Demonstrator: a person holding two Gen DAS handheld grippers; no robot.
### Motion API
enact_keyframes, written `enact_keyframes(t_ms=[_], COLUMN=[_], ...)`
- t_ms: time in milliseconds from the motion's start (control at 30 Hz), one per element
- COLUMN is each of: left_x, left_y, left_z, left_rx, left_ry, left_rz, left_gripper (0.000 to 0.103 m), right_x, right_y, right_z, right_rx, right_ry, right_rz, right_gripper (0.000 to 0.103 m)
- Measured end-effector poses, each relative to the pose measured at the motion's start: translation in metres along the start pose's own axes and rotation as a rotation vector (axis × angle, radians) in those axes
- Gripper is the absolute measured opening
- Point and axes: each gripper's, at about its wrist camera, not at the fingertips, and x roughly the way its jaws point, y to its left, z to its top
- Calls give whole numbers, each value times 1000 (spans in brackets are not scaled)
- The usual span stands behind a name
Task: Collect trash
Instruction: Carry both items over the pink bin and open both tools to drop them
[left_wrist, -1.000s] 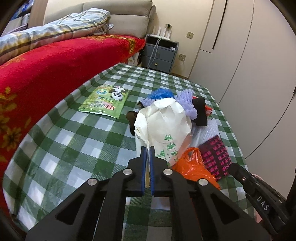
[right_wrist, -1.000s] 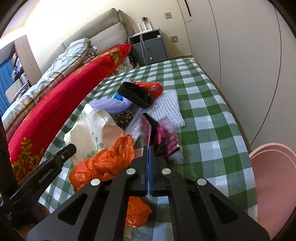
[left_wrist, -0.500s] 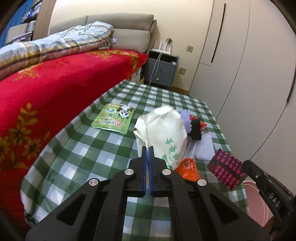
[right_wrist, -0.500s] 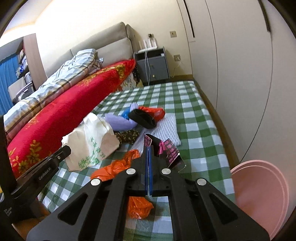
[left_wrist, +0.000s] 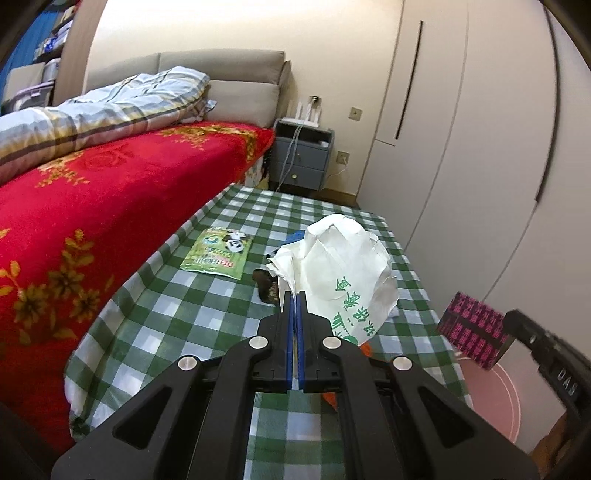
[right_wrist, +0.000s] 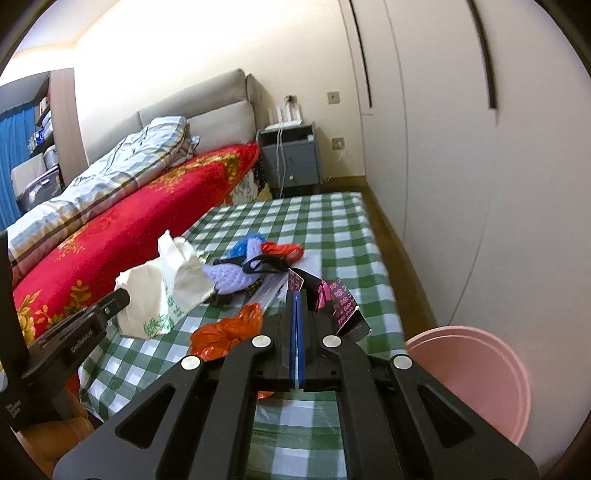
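white bag (left_wrist: 347, 273): pinched by its crumpled top in your left gripper (left_wrist: 295, 299), jaws clamped tight on the plastic. It has green print and hangs just above the checked cloth (left_wrist: 177, 314).
pink/black box (right_wrist: 338, 301): your right gripper (right_wrist: 296, 299) has it by a flap, jaws closed all the way. It's tilted, up off the table.
orange bag (right_wrist: 229, 330): lying on the cloth just left of the right gripper, w/ nothing holding it.
rest of pile: purple knit thing (right_wrist: 231, 277), blue bit, red bag (right_wrist: 282, 249), black strap, all bunched mid-table.
green panda packet (left_wrist: 218, 253): flat on the cloth, apart from the pile, bed side.
pink bin (right_wrist: 476, 373): off the table edge, below right.
bed: red blanket (left_wrist: 92, 199) alongside the table.
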Motion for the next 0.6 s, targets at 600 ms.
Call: enact_keyframes(t_ms=[600], left_x=[-11], left_y=[-70], left_z=[-13], left_rx=[96], left_ry=[18], left_rz=[-182], left_gripper=[1], right_x=[-55], right_y=[-57], right_z=[2], right_rx=[64], right_ry=[-37], right_rz=[-172], right_gripper=[1])
